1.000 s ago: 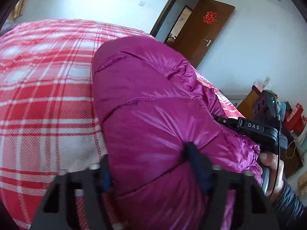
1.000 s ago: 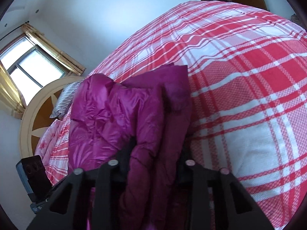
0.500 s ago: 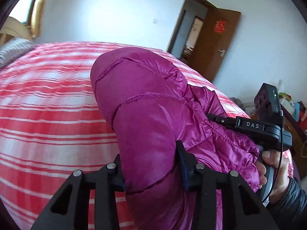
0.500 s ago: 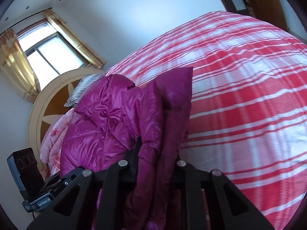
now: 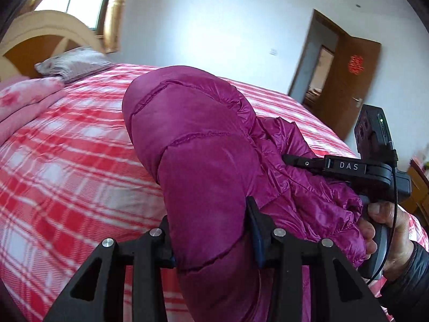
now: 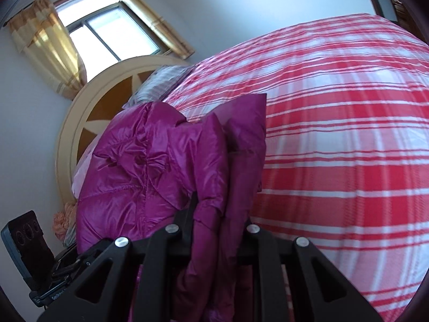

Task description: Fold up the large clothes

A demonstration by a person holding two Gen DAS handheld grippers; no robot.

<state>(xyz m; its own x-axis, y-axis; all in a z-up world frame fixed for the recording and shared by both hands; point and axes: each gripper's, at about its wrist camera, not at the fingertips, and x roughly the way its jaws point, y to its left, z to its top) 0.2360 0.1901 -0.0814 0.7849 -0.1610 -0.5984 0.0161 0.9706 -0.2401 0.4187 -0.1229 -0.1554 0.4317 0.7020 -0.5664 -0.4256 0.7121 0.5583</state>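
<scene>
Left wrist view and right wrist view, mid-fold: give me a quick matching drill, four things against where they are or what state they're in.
Things:
1. puffer jacket
2. pillow
3. door
4. left gripper

Places or states:
A. standing open in the far wall
B. jaws clamped on a thick quilted fold
C. lying by the headboard
D. held up over the plaid bedspread by both grippers

Pairs: 1-D, 2-C, 3-A, 4-B
</scene>
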